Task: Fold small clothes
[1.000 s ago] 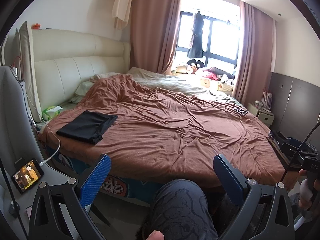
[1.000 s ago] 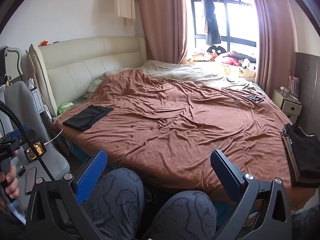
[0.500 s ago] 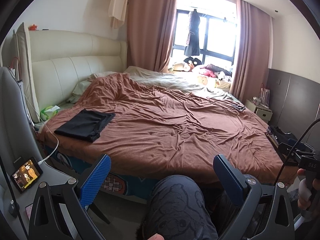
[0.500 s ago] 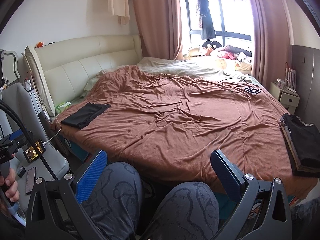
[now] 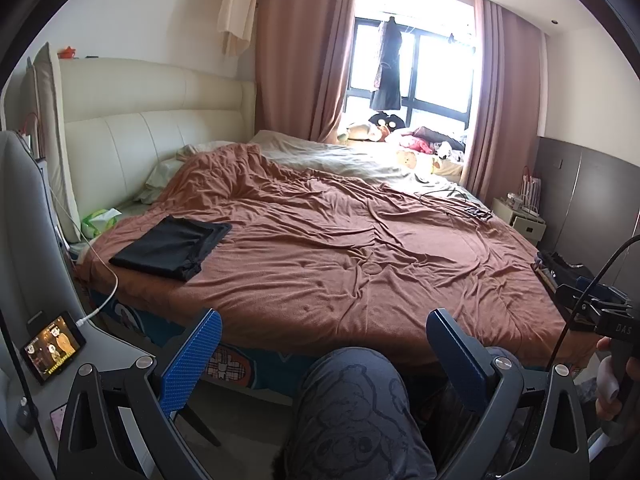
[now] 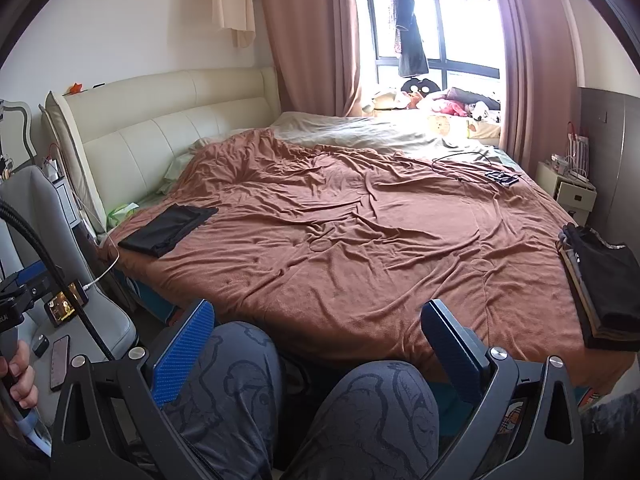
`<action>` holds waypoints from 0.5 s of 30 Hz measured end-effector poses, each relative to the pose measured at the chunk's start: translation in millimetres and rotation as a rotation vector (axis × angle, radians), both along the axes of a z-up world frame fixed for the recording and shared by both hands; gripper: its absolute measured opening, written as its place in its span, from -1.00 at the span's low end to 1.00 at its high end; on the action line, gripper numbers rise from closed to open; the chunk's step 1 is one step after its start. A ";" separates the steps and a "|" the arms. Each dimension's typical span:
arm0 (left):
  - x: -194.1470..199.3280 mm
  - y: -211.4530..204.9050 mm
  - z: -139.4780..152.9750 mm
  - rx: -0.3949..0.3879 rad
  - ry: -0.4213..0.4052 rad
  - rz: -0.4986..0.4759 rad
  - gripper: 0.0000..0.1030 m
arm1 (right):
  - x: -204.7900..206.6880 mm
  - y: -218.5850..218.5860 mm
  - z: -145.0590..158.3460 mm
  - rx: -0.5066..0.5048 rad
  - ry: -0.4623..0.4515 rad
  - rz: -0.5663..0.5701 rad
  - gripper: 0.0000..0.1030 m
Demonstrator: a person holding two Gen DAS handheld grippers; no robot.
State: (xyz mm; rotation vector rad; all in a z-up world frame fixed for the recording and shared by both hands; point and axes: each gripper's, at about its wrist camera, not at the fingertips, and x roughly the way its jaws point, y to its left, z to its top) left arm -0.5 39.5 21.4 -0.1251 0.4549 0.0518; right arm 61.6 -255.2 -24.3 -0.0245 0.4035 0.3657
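Both wrist views low over knees [image 6: 240, 392], facing bed [image 5: 360, 264] nearby; share bed, window [image 6: 440, 32].

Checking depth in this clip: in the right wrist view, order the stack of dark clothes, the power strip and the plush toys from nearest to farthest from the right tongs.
1. Stack of dark clothes, bed's near right edge.
2. Power strip, farther up the brown blanket, right side.
3. Plush toys, by the window, farthest from the right tongs.
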 end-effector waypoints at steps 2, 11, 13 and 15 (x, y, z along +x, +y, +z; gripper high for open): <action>0.6 0.5 0.1 -0.002 0.001 -0.001 1.00 | 1.0 -1.3 -0.1 0.003 0.004 0.003 1.00; -0.3 0.5 -0.6 -0.003 0.001 -0.002 1.00 | 1.1 -3.6 2.6 0.020 0.013 0.013 1.00; -0.1 0.3 -0.5 -0.004 0.001 -0.001 1.00 | 1.0 -3.7 2.5 0.021 0.012 0.014 1.00; -0.3 0.2 -0.7 -0.004 0.001 -0.001 1.00 | 0.3 -3.7 2.2 0.022 0.012 0.014 1.00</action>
